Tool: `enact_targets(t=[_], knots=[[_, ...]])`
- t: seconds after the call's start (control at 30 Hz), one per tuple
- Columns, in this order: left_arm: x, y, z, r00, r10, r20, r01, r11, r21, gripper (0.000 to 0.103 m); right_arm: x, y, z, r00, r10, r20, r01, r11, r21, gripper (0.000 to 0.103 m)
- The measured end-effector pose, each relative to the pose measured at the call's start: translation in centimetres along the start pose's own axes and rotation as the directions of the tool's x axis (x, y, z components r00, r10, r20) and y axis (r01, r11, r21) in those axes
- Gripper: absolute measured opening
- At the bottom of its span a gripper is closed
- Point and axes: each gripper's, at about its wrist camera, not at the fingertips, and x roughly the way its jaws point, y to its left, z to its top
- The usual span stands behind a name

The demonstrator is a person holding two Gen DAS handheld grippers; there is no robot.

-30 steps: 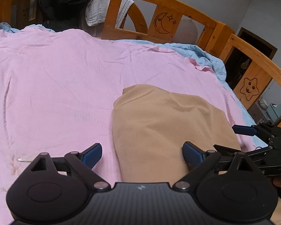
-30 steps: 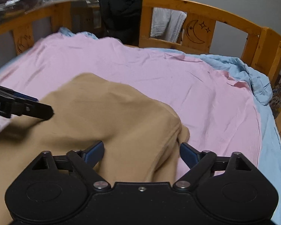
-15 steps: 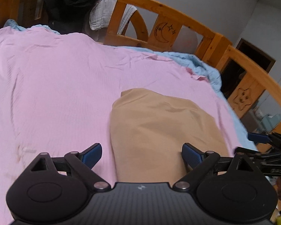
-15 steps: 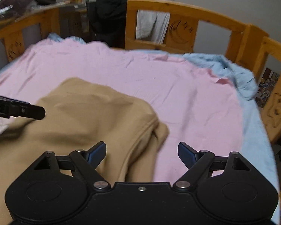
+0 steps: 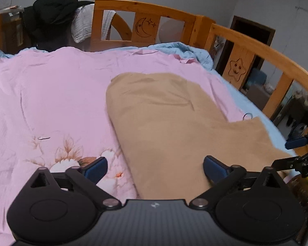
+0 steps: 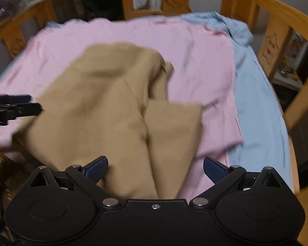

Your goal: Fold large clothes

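A wooden-railed bed carries a pink floral quilt over a pale blue sheet, and on the quilt lies the large tan fabric garment, which looks like trousers partly doubled over. Its long axis runs away from both cameras toward the headboard, with the rounded folded end far and the loose ends near. In the right wrist view a separate tan leg panel splays off to the right of the main body (the view is motion-blurred, so seams are hard to read).

The left gripper has its blue pads spread wide and holds nothing; it sits over the garment's near left edge. The right gripper, likewise spread wide and empty, straddles the near end of the splayed panel, so I judge the right hand the nearer one for taking that panel across.
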Motion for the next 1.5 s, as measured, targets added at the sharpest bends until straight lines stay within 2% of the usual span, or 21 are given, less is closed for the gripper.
enact_targets(t=[0.13, 0.2, 0.33, 0.5, 0.7, 0.77, 0.83, 0.93, 1.0, 1.07, 1.17, 1.3, 1.4, 1.5], knots=[[0.5, 0.7, -0.2, 0.999, -0.028, -0.031, 0.025, 0.996, -0.089, 0.103, 1.5, -0.1, -1.2, 0.999, -0.038, -0.016, 0.039, 0.996, 0.074, 0.099], [0.5, 1.2, -0.4, 0.999, -0.038, -0.036, 0.033, 0.993, -0.118, 0.103, 1.6, -0.7, -1.4, 0.999, -0.037, -0.005, 0.038, 0.988, 0.152, 0.098], [0.6, 1.5, -0.4, 0.998, -0.042, -0.039, 0.038, 0.993, -0.113, 0.103, 0.3, -1.4, -2.7, 1.0, 0.012, 0.023, -0.018, 0.955, 0.296, 0.098], [0.7, 1.6, -0.3, 0.998, -0.05, -0.047, 0.044, 0.991, -0.127, 0.103, -0.8, -2.4, -4.0, 0.994, 0.101, 0.046, -0.11, 0.885, 0.452, 0.098], [1.1, 1.9, -0.1, 0.995, -0.067, -0.067, 0.056, 0.986, -0.157, 0.103, -0.5, -1.1, -4.0, 0.991, 0.11, 0.081, -0.134, 0.888, 0.441, 0.086], [1.0, 1.8, -0.1, 0.996, -0.064, -0.065, 0.053, 0.987, -0.149, 0.103, -0.2, -1.0, -4.1, 0.992, 0.087, 0.097, -0.121, 0.884, 0.451, 0.086], [1.1, 1.8, -0.2, 0.996, -0.062, -0.064, 0.052, 0.988, -0.147, 0.103, -0.2, -1.2, -4.6, 0.989, 0.056, 0.135, -0.117, 0.856, 0.504, 0.08], [1.1, 1.7, -0.1, 0.996, -0.063, -0.069, 0.052, 0.987, -0.152, 0.103, -0.1, -1.8, -5.8, 0.981, 0.015, 0.195, -0.131, 0.79, 0.599, 0.071], [1.1, 1.6, 0.0, 0.996, -0.061, -0.072, 0.05, 0.988, -0.147, 0.103, -0.3, -1.8, -6.2, 0.976, -0.002, 0.218, -0.136, 0.775, 0.617, 0.068], [1.1, 1.4, 0.1, 0.996, -0.054, -0.071, 0.044, 0.989, -0.14, 0.103, -0.7, -1.3, -5.9, 0.97, -0.031, 0.241, -0.119, 0.805, 0.581, 0.06], [1.1, 1.2, 0.1, 0.997, -0.046, -0.069, 0.036, 0.99, -0.133, 0.103, -1.6, 0.5, -5.3, 0.954, -0.099, 0.282, -0.047, 0.882, 0.47, 0.05], [1.2, 1.2, 0.1, 0.996, -0.043, -0.073, 0.033, 0.992, -0.126, 0.103, -2.4, 3.8, -4.6, 0.921, -0.153, 0.359, 0.053, 0.961, 0.273, 0.03], [1.2, 1.1, 0.2, 0.996, -0.042, -0.076, 0.033, 0.993, -0.117, 0.103, -2.3, 5.8, -4.3, 0.909, -0.133, 0.394, 0.085, 0.987, 0.135, 0.021], [1.2, 1.0, 0.3, 0.996, -0.038, -0.075, 0.029, 0.993, -0.11, 0.103, -2.3, 7.0, -4.2, 0.906, -0.118, 0.406, 0.105, 0.993, 0.055, 0.019]])
